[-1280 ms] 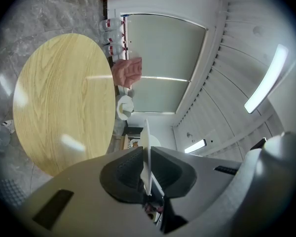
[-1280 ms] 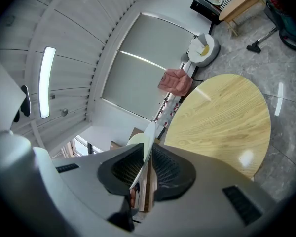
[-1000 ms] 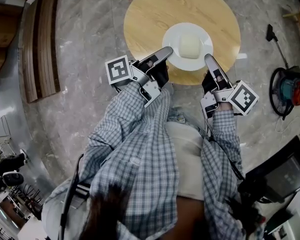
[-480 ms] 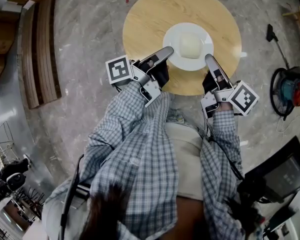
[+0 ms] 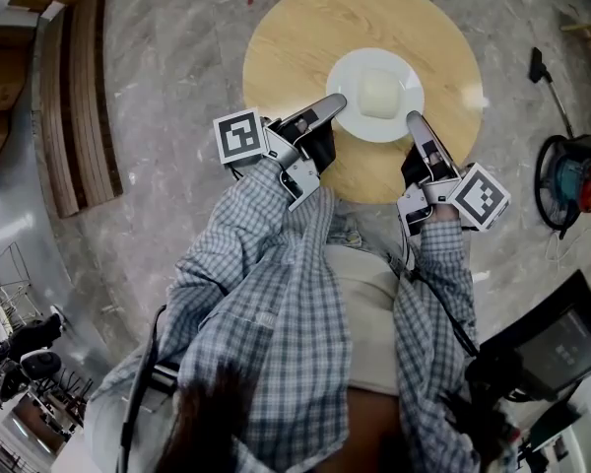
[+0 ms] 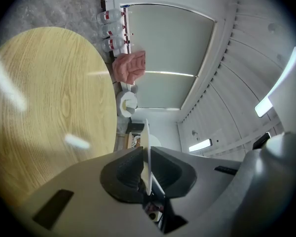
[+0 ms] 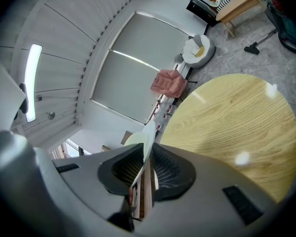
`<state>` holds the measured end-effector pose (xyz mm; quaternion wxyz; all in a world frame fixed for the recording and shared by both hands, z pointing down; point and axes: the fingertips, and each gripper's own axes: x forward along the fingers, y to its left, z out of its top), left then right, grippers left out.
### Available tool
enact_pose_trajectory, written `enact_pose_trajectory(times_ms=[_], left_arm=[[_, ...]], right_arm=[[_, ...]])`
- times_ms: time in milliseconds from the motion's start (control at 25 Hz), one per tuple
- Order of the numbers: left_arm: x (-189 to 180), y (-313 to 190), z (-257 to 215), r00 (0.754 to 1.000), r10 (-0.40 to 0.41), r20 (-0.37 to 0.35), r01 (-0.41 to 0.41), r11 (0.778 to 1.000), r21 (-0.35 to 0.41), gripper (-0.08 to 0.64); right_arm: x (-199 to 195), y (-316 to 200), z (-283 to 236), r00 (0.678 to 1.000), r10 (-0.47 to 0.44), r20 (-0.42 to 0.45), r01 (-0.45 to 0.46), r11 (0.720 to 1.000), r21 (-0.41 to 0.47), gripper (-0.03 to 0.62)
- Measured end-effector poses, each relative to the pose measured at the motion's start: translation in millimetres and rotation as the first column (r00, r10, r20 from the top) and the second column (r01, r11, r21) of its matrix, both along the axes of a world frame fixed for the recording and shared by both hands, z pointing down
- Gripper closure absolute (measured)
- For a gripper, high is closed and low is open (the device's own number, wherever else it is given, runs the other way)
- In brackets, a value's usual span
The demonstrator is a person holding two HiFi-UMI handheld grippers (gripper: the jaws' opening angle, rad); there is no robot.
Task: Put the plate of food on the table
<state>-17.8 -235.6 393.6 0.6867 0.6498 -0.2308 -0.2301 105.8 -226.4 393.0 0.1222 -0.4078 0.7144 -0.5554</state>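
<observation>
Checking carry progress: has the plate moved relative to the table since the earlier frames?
Yes. The plate has moved further in over the table, away from its near edge and toward its middle.

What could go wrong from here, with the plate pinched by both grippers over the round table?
1. The left gripper and the right gripper each clamp only the thin rim of the plate, on opposite sides. If either grip slips, the plate would likely tip.
2. The pale food block sits loose in the middle of the plate. Lowering the two sides unevenly toward the table could slide it off.
</observation>
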Motion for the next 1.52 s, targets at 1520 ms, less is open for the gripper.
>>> enact_pose_trajectory(times_ms=[1520], left_arm=[[3,-25,117,0.987,0.079,0.141,-0.057,0.986,-0.159,0.528]], right_arm=[[4,-20,111,0.996,-0.016,-0.089,-0.004,0.974,-0.225,0.529]])
